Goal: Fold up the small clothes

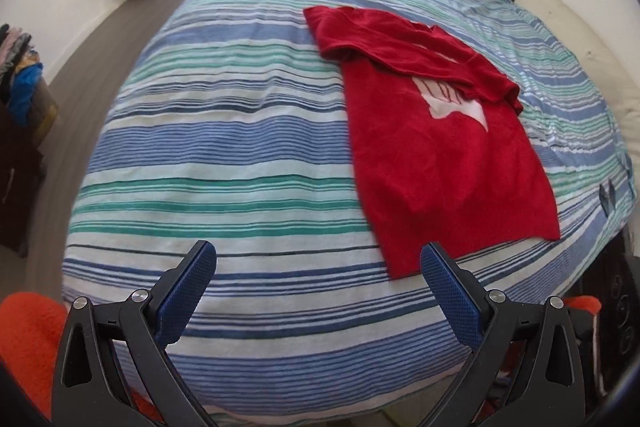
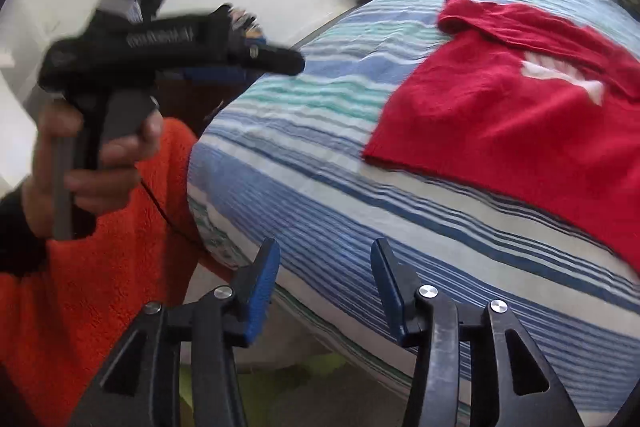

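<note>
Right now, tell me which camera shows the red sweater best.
The left wrist view: the whole red sweater lies in frame on the striped bedspread, sleeves folded across. The right wrist view blurs it and cuts off its right side.

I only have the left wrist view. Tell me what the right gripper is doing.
Observer: The right gripper is open, with nothing between its fingers, by the near edge of the striped bed.
Operator: Report where the red top sits from it.
Observer: The red top lies further up the bed, to the right in that view, untouched.
Operator: Check my left gripper from outside.
Observer: A hand holds the left gripper in the air, clear of the top.
</note>
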Action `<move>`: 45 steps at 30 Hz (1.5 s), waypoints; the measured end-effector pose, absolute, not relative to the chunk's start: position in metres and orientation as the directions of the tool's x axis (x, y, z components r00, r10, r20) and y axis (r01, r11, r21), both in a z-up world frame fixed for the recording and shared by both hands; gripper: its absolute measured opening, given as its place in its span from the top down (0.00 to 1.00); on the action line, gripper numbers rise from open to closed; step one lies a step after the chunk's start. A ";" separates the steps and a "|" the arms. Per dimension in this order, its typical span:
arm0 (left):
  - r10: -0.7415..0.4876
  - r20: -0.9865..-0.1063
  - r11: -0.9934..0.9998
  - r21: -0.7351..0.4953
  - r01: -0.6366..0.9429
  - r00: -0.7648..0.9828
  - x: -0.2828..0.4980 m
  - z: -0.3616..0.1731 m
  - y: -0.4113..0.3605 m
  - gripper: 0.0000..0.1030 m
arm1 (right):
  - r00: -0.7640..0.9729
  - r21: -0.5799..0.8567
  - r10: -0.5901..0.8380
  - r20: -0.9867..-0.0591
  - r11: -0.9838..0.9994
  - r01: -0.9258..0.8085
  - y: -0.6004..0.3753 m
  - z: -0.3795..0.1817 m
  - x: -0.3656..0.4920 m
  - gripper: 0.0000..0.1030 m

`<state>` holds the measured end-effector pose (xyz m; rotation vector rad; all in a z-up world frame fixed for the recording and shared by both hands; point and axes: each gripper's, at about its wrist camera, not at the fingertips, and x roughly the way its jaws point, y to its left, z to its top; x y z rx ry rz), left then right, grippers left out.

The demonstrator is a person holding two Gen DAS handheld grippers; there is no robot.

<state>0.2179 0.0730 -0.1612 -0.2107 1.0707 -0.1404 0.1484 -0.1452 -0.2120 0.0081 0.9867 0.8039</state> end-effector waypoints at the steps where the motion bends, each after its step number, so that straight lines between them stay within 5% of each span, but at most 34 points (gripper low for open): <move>1: -0.243 -0.861 0.966 -0.259 0.027 0.446 0.228 -0.172 0.065 0.02 | 0.362 0.374 0.598 -0.715 0.765 -0.525 -0.172 -0.204 0.152 0.53; 5: -0.265 -0.895 0.962 -0.269 0.039 0.360 0.247 -0.210 0.035 0.06 | 0.610 0.495 0.410 -0.678 0.868 -0.034 -0.320 -0.197 0.177 0.52; 8: -0.215 -0.896 0.976 -0.213 0.047 0.389 0.247 -0.216 0.020 0.25 | 0.612 0.555 0.389 -0.688 0.826 0.099 -0.382 -0.213 0.192 0.50; 11: -0.261 -0.884 0.964 -0.263 0.049 0.389 0.252 -0.217 0.014 0.87 | 0.542 0.618 0.498 -0.676 0.784 0.050 -0.371 -0.238 0.217 0.51; 12: -0.291 -0.879 0.954 -0.298 0.039 0.378 0.255 -0.218 0.014 0.97 | 0.541 0.612 0.498 -0.678 0.790 0.040 -0.366 -0.242 0.221 0.56; 14: -0.286 -0.882 0.952 -0.305 0.007 0.374 0.258 -0.214 0.019 0.98 | 0.539 0.603 0.493 -0.683 0.797 0.035 -0.354 -0.245 0.229 0.95; 15: -0.283 -0.880 0.952 -0.306 0.002 0.380 0.256 -0.207 0.024 0.98 | 0.540 0.593 0.477 -0.693 0.803 0.051 -0.352 -0.241 0.231 0.95; 22: -0.319 -0.848 0.943 -0.329 0.052 0.422 0.217 -0.159 0.061 0.98 | 0.536 0.492 0.403 -0.742 0.870 0.027 -0.351 -0.173 0.185 0.96; 27: -0.225 -0.920 0.974 -0.212 0.075 0.320 0.212 -0.211 0.031 0.98 | 0.408 0.389 0.303 -0.861 0.909 0.146 -0.350 -0.229 0.182 0.96; 36: -0.177 -0.917 0.984 -0.154 0.091 0.357 0.210 -0.218 0.026 0.92 | 0.409 0.380 0.296 -0.863 0.914 0.141 -0.346 -0.244 0.190 0.91; 38: -0.150 -0.917 0.987 -0.118 0.108 0.371 0.206 -0.215 0.021 0.81 | 0.406 0.394 0.311 -0.859 0.909 0.138 -0.350 -0.241 0.190 0.77; 40: -0.118 -0.913 0.990 -0.077 0.118 0.391 0.201 -0.208 0.019 0.34 | 0.404 0.376 0.300 -0.864 0.919 0.121 -0.349 -0.237 0.184 0.59; 42: -0.072 -0.900 0.994 -0.028 0.107 0.431 0.194 -0.199 0.017 0.13 | 0.397 0.333 0.267 -0.878 0.937 0.106 -0.344 -0.232 0.179 0.49; 45: -0.065 -0.877 0.991 -0.002 0.133 0.475 0.181 -0.187 0.020 0.13 | 0.391 0.272 0.217 -0.895 0.958 0.092 -0.340 -0.223 0.173 0.48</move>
